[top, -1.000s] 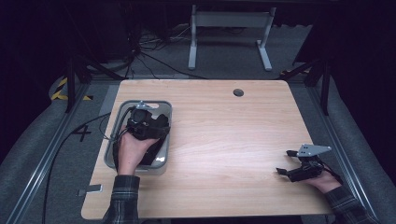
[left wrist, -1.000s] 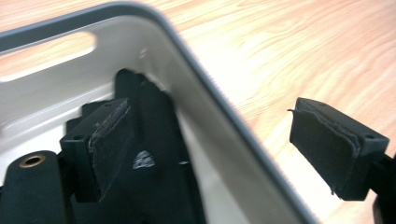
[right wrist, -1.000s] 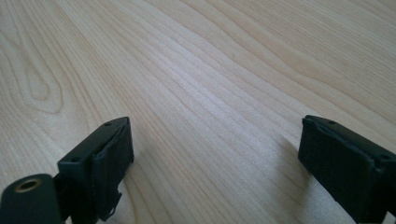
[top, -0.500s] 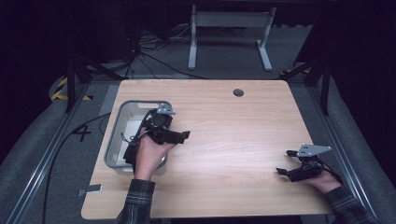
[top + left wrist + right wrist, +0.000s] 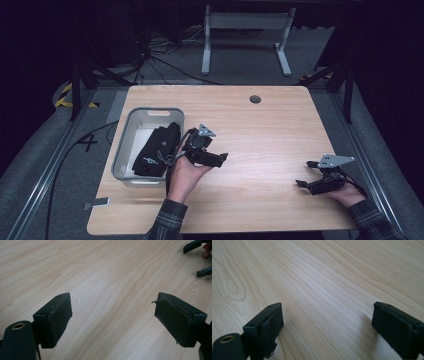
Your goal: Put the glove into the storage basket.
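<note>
A grey plastic bin (image 5: 150, 111) stands at the table's left side with a black folded cloth (image 5: 157, 147) lying in it. My left gripper (image 5: 217, 157) is just right of the bin, above the bare wood, pointing to the right. In the left gripper view it (image 5: 112, 315) is open with nothing between its pads (image 5: 60, 317). My right gripper (image 5: 304, 173) rests low near the table's right edge, aimed left. The right gripper view shows it (image 5: 327, 322) open and holding nothing, with wood grain under it.
The wooden table (image 5: 265, 135) has a round cable hole (image 5: 255, 99) near its far edge. Far off in the left gripper view, the other gripper's jaw tips (image 5: 203, 271) and a fingertip (image 5: 206, 250) show. A white stand (image 5: 245, 22) is on the floor behind.
My left gripper has lifted out of the bin and swung right over the table, open, leaving the black cloth in the bin. The right gripper has stayed put.
</note>
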Demonstrator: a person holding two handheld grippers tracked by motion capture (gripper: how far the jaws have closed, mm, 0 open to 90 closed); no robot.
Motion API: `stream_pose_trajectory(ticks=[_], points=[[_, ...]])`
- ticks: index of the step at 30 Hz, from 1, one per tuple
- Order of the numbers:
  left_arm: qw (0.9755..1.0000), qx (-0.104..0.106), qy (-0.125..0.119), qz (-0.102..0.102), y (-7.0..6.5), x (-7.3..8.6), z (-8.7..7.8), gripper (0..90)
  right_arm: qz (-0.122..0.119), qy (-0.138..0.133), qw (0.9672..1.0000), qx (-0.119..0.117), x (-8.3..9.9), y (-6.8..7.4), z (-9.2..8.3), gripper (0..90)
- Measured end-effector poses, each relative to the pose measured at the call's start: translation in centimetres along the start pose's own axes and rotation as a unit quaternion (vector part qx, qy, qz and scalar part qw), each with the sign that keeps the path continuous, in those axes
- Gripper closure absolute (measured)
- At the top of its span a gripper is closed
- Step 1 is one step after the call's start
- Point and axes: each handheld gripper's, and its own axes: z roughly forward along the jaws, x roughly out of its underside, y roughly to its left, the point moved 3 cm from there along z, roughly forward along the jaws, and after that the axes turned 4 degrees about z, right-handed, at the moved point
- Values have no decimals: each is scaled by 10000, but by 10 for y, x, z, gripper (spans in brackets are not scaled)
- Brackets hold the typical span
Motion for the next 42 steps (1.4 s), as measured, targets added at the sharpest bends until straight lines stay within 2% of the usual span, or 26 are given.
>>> stream_pose_trajectory(ticks=[7,12,19,23,27,32,37,42], points=[[9997,129,113,160,-20,8,20,148,0,1,10000,0,0,0,0,108],[9994,140,174,253,-34,17,37,148,0,0,10000,0,0,0,0,108],[9979,246,379,462,-50,27,61,146,-1,0,10000,0,0,0,0,108],[9977,197,358,534,-59,35,73,145,-1,0,10000,3,0,0,0,108],[9958,147,582,685,-63,39,83,117,-2,1,10000,3,0,0,0,108],[9955,90,521,793,-66,44,87,79,0,1,10000,0,0,0,0,108],[9947,145,386,944,-66,47,90,23,-1,0,10000,3,0,0,0,107],[9942,181,396,980,-66,49,90,1,-1,-1,10000,4,0,0,0,107]])
